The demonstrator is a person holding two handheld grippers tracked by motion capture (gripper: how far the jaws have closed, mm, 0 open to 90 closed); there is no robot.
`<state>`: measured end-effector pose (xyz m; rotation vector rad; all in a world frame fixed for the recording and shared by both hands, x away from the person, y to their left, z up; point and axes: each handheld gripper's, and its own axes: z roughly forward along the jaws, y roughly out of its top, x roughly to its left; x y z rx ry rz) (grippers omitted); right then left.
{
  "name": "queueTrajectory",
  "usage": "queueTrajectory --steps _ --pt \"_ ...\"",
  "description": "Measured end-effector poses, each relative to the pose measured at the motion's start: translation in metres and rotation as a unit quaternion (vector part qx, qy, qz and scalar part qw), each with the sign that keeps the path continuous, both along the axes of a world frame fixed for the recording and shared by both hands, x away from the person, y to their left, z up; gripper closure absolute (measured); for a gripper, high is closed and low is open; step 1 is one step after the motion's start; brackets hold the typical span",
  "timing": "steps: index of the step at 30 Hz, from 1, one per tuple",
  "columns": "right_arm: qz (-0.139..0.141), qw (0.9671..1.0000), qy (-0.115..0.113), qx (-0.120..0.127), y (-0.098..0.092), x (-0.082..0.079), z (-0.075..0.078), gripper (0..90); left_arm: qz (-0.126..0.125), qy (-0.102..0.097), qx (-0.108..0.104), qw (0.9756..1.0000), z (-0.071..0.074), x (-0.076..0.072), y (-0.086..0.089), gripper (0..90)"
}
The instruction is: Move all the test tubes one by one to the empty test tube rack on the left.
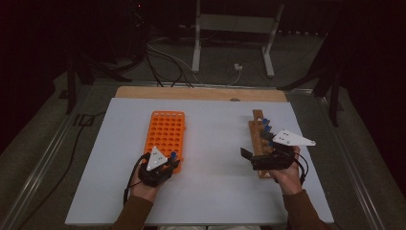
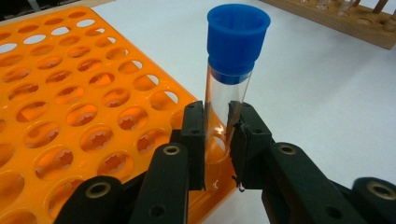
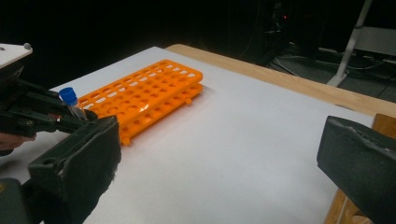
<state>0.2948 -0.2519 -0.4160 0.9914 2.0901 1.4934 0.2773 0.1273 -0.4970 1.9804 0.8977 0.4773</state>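
White sheeting covers the table point(image 1: 210, 191), with dark floor and cables beyond it at the top of the high view. At the lower centre of the left gripper view, a clear tube point(image 2: 223, 100) with a blue cap point(image 2: 238, 42) stands upright at the near right corner of the orange rack point(image 2: 70, 116), and the left gripper point(image 2: 216, 135) is clamped on its glass just below the cap. In the high view that gripper point(image 1: 167, 163) sits at the lower left, at the rack's point(image 1: 165, 132) near end. To the lower right, the right gripper point(image 1: 249, 155) hangs beside a wooden rack point(image 1: 258, 139) holding blue-capped tubes point(image 1: 266, 129). In the right gripper view its 2 jaws stand wide apart with nothing between them.
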Motion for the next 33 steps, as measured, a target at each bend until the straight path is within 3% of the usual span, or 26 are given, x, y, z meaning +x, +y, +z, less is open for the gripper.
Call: queueTrajectory --steps 4,8,14,18,21,25,27,33 --pt "0.0 1.0 -0.001 0.001 0.0 0.0 0.0 0.0 -0.001 0.008 -0.013 0.9999 0.0 0.002 0.002 76.0" --pt "-0.002 1.0 -0.003 0.002 -0.001 0.0 0.001 0.0 0.002 0.007 -0.022 0.9997 0.001 0.002 0.002 64.9" --pt "-0.008 1.0 -0.005 -0.001 -0.004 0.0 0.002 0.0 0.012 -0.01 -0.064 0.9978 0.01 -0.001 0.01 47.6" --pt "-0.015 0.9998 -0.009 -0.004 -0.008 0.0 0.003 0.0 0.012 -0.013 -0.093 0.9955 0.014 -0.001 0.018 42.9" --pt "-0.021 0.9998 -0.007 0.0 -0.013 0.001 0.003 0.0 0.026 -0.021 -0.09 0.9954 0.017 0.0 0.023 24.5" --pt "-0.041 0.9992 0.0 -0.001 -0.024 0.005 0.001 1.2 0.034 -0.032 -0.1 0.9939 0.021 -0.001 0.03 11.6" --pt "-0.042 0.9991 0.004 0.004 -0.031 0.006 -0.001 2.3 0.046 -0.032 -0.095 0.9939 0.023 0.0 0.033 3.8" --pt "-0.073 0.9972 0.017 -0.009 -0.05 0.011 -0.009 3.3 0.06 -0.028 -0.104 0.9923 0.024 0.001 0.038 0.7"
